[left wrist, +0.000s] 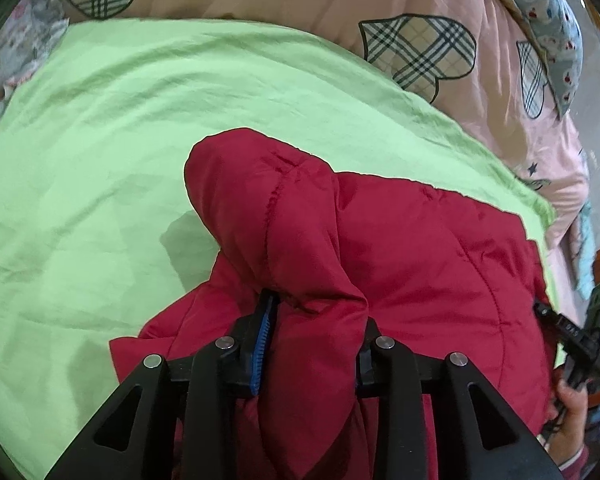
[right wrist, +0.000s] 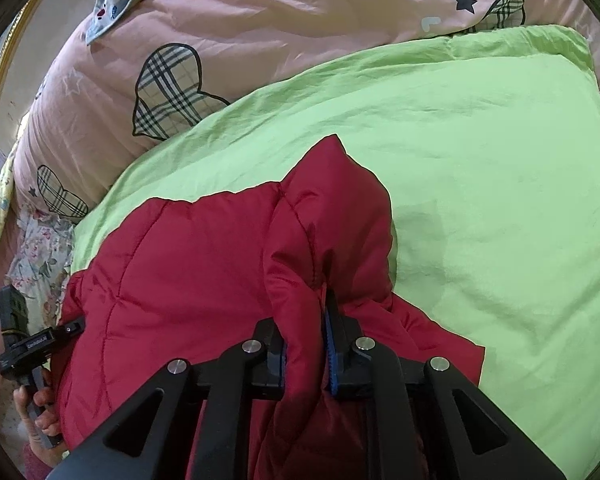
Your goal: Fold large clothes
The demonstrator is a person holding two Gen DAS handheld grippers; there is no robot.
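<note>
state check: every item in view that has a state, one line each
red padded jacket: lying bunched on the green sheet, a fold of it pinched at each side
left hand-held gripper: thick fold of jacket between its fingers, pads against the fabric
right hand-held gripper: shut on a fold of jacket
green sheet: spread over the bed, lightly wrinkled
pink quilt: rumpled, beyond the sheet
</note>
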